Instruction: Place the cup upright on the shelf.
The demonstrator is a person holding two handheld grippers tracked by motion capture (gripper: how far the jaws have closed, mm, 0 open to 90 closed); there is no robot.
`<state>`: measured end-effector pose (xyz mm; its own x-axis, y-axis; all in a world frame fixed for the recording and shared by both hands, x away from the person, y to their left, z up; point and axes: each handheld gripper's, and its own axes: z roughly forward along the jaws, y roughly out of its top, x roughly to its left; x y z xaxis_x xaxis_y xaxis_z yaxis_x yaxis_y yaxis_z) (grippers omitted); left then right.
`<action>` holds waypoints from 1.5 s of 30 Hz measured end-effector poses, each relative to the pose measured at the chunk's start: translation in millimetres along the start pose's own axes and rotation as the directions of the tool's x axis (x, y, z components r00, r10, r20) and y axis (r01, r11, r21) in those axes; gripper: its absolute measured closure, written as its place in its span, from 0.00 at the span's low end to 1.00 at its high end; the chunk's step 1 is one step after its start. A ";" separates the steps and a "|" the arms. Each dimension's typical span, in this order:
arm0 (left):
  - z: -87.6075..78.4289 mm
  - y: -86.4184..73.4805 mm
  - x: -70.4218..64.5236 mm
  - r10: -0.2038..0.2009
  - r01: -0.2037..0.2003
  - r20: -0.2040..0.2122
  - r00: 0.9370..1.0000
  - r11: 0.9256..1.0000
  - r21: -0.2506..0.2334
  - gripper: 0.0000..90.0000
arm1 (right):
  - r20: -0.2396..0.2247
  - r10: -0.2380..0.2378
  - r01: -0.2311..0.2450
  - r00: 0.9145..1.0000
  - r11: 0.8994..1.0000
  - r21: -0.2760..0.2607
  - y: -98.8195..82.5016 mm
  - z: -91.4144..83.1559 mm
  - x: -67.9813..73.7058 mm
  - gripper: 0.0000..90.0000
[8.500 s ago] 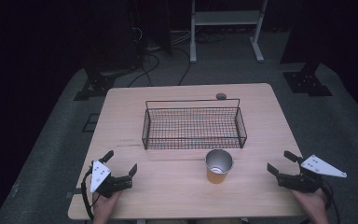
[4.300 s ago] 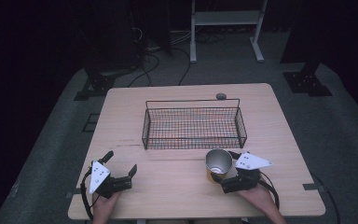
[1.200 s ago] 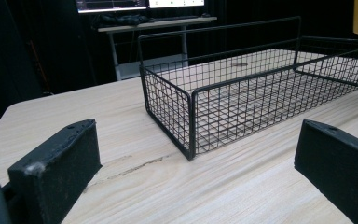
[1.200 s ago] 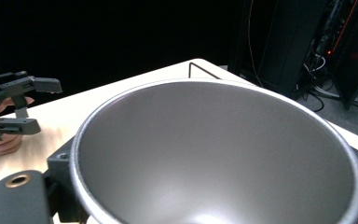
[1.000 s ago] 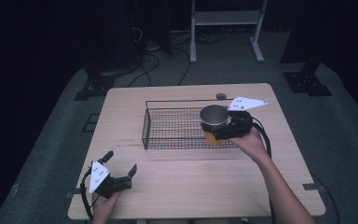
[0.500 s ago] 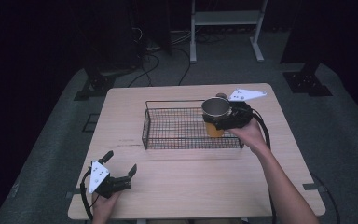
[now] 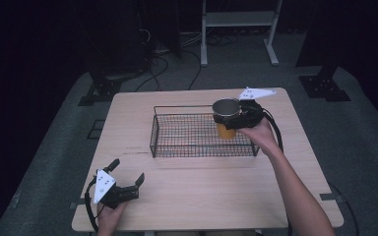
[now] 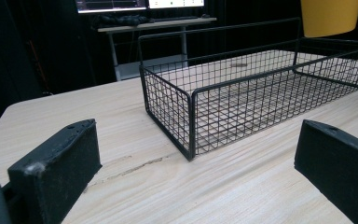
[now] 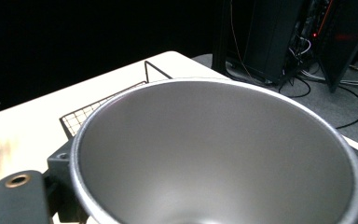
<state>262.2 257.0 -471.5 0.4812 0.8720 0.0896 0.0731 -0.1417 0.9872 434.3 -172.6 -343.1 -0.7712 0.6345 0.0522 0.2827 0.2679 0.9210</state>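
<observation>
The right gripper's (image 7: pixel 236 118) black jaws clamp a yellow cup (image 7: pixel 225 117) with a bare metal lining just below its rim, holding it upright in the air above the right end of a black wire basket (image 7: pixel 202 140). In the right gripper view the cup's steel interior (image 9: pixel 219 154) opens toward the camera, jaw pads pressed against its outer wall on either side. Seen from the left gripper view, the cup's yellow base (image 8: pixel 330 16) hangs clear above the basket's far rail. The left gripper (image 7: pixel 126 176) rests low at the near left corner of the pale wood-grain table (image 7: pixel 187 196), its jaws spread wide with nothing between them, well apart from the basket. A hand (image 7: pixel 110 216) steadies it from below the table edge. The basket (image 8: pixel 242 93) stands in the middle of the table. No brand, label or lettering can be read on the cup, the basket or the grippers.
</observation>
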 end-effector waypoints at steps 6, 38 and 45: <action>0.0 0.0 -0.1 0.001 -0.001 -0.001 1.000 1.000 -0.001 0.00 | 0.000 0.000 0.000 1.000 1.000 -0.001 4.4 9.1 -2.6 0.13; -0.1 0.0 0.3 0.000 0.000 0.004 1.000 1.000 -0.002 0.00 | -0.049 0.037 -0.036 0.998 0.999 0.020 -7.2 56.5 -19.9 0.12; -0.1 -0.1 0.5 -0.001 0.001 0.005 1.000 1.000 -0.003 0.00 | -0.108 0.035 -0.032 0.994 0.999 0.031 -14.7 68.9 -20.6 0.12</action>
<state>262.3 257.4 -471.5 0.4853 0.8700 0.0878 0.0713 -0.1394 0.9877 485.3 -139.7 -384.3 -0.8176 0.5619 0.1258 0.3247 0.2696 0.9066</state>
